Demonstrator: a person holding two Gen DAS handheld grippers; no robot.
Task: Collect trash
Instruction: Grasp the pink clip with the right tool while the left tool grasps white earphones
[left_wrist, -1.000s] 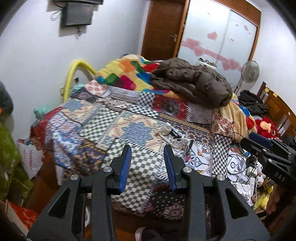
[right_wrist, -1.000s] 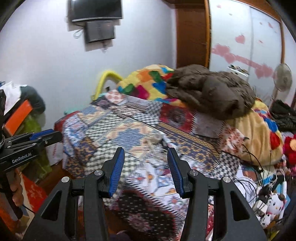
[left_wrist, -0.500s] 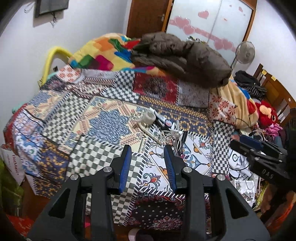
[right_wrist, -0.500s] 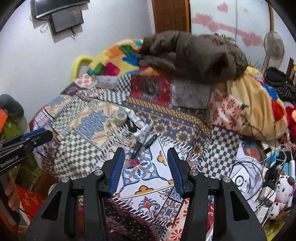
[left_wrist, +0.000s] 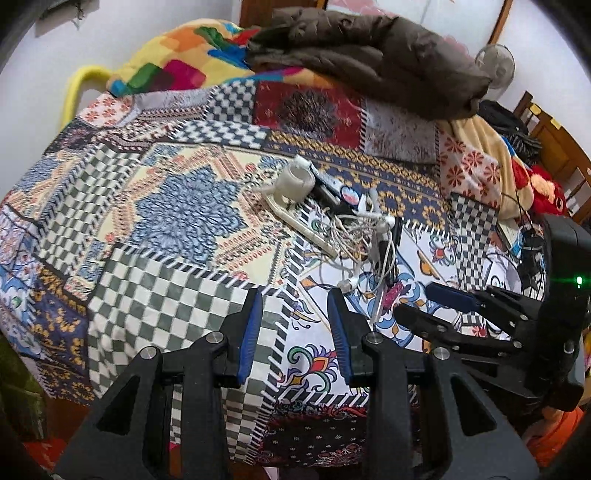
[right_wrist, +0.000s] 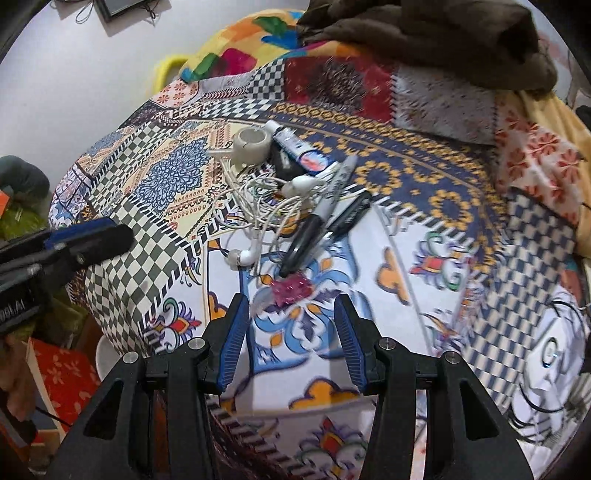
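A small heap of clutter lies on the patchwork bedspread (left_wrist: 177, 206): a roll of tape (right_wrist: 251, 142), a white tube (right_wrist: 297, 147), tangled white earphones (right_wrist: 258, 218), two black markers (right_wrist: 325, 229) and a small pink wrapper (right_wrist: 291, 288). The same heap shows in the left wrist view, with the tape roll (left_wrist: 295, 181) and earphones (left_wrist: 354, 236). My left gripper (left_wrist: 295, 314) is open and empty over the bed's near edge. My right gripper (right_wrist: 293, 317) is open and empty just short of the pink wrapper.
A brown jacket (left_wrist: 369, 55) and a colourful blanket (left_wrist: 173, 62) lie at the bed's head. A wooden chair (left_wrist: 554, 136), a fan (left_wrist: 495, 62) and soft toys (left_wrist: 546, 188) stand on the right. Cables and boxes (right_wrist: 550, 354) sit by the bed's right side.
Both grippers have moved forward and down toward the heap of clutter, which now looks larger and closer. Both have stayed open.
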